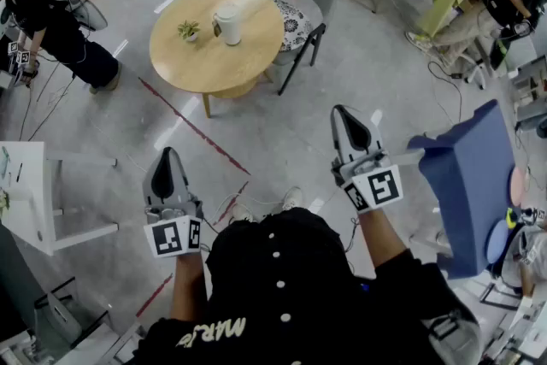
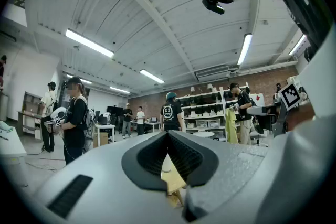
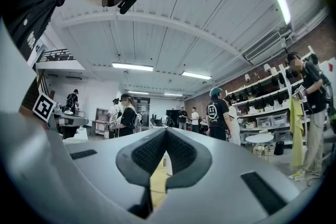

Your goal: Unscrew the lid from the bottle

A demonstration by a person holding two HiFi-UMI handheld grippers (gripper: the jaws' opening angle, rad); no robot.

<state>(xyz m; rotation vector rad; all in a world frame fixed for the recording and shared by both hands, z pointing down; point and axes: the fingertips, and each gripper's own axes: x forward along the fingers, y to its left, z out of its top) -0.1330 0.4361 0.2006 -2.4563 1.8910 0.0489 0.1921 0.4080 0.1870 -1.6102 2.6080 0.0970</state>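
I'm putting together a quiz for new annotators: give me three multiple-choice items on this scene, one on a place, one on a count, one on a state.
1. In the head view, the bottle stands where?
A) right of the potted plant
B) left of it
C) on top of it
2. How many things stand on the round table?
A) one
B) two
C) four
3. The left gripper's jaws are:
A) open
B) shut on the bottle
C) shut, empty
Answers: 1 A, the bottle is at the plant's right; 2 B, only bottle and plant; 3 C, the jaws meet with nothing between.
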